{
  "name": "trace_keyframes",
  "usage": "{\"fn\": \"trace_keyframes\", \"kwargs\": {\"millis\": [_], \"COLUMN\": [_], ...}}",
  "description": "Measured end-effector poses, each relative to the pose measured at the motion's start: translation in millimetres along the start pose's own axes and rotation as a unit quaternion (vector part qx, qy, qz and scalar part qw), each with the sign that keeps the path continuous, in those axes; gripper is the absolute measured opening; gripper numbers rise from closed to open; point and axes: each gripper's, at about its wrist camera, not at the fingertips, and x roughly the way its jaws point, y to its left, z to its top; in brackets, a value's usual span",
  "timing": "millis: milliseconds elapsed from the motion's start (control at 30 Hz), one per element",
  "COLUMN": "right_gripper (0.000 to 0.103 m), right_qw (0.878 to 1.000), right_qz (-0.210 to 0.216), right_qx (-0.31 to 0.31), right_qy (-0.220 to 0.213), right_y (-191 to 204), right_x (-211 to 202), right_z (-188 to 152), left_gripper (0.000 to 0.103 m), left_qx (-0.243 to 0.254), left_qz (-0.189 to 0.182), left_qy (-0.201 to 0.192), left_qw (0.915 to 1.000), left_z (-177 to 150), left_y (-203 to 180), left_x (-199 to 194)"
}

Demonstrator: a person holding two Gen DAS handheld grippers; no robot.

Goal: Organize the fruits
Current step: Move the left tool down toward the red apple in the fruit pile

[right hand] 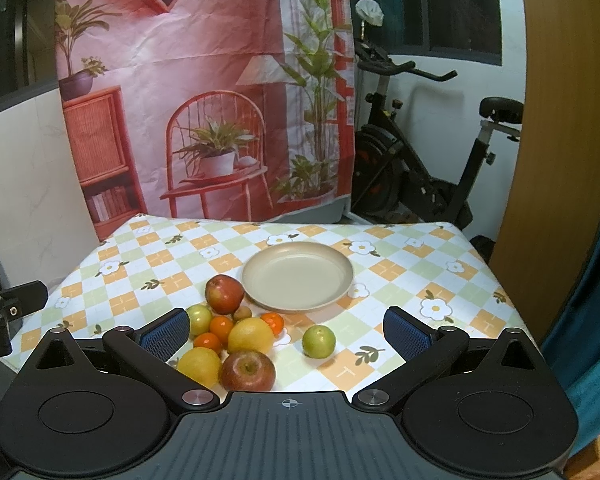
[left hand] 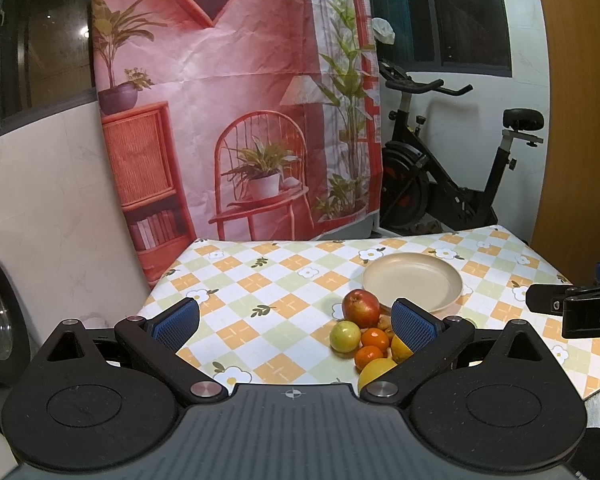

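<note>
A beige plate [right hand: 300,300] sits empty on the checked tablecloth, also in the left wrist view as the plate [left hand: 412,280]. In front of it lies a pile of fruit: a red apple [right hand: 224,294], a second red apple [right hand: 247,370], two yellow lemons [right hand: 251,336] [right hand: 199,366], small oranges [right hand: 221,327] and a green fruit [right hand: 199,318]. Another green fruit [right hand: 319,341] lies apart to the right. My right gripper [right hand: 288,330] hangs open above the near fruit. My left gripper [left hand: 296,322] is open too, left of the red apple [left hand: 361,307]; nothing is held.
The table [right hand: 440,280] ends at a printed backdrop [right hand: 204,80] behind. An exercise bike [right hand: 420,160] stands at the back right, a wooden panel [right hand: 560,160] on the right. The other gripper's tip [left hand: 572,308] shows at the left view's right edge.
</note>
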Motion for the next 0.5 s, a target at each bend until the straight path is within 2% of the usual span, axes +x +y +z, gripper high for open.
{"fn": "trace_keyframes", "kwargs": {"millis": [133,200,400,500], "right_gripper": [0.103,0.103,0.103,0.103], "right_qw": [1.000,1.000,0.998,0.997], "right_qz": [0.015,0.018,0.026,0.011], "right_qx": [0.007,0.014,0.021,0.014], "right_qy": [0.000,-0.007,-0.047,-0.071], "right_y": [-9,-16,-38,-47], "right_x": [3,17,37,51], "right_z": [0,-7,2,4], "left_gripper": [0.103,0.103,0.102,0.102], "left_qx": [0.013,0.022,0.019,0.005], "left_qz": [0.000,0.004,-0.006,-0.022], "left_qy": [0.001,-0.003,-0.001,0.008], "left_qw": [0.9999,0.9997,0.9998,0.9997], "left_z": [0,3,8,7], "left_y": [0,-1,0,3], "left_x": [6,11,38,57]}}
